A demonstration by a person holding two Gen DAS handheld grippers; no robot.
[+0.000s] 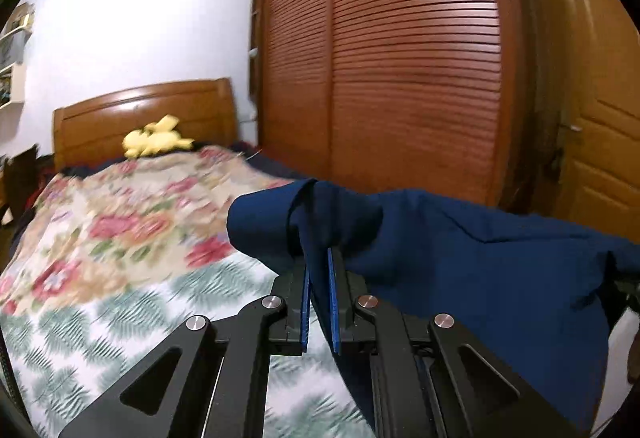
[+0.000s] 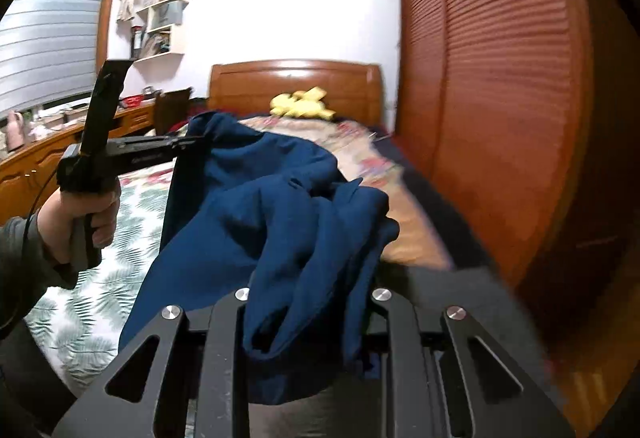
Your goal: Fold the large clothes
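Note:
A large navy blue garment (image 1: 480, 258) hangs lifted above the bed, stretched between both grippers. My left gripper (image 1: 320, 258) is shut on a fold of it, which shows pinched between the blue pads (image 1: 332, 298). In the right wrist view that same left gripper (image 2: 200, 140), carried by a hand (image 2: 92, 214), holds the garment's far edge. The garment (image 2: 280, 206) is bunched over my right gripper (image 2: 308, 270) and sits between its fingers, hiding the fingertips and pads.
Below lies a bed with a floral and leaf-print quilt (image 1: 120, 238), with a yellow plush toy (image 1: 156, 140) by the wooden headboard (image 2: 296, 74). A slatted wooden wardrobe (image 1: 400, 78) runs along the right. A desk (image 2: 40, 158) and shelves stand at the left.

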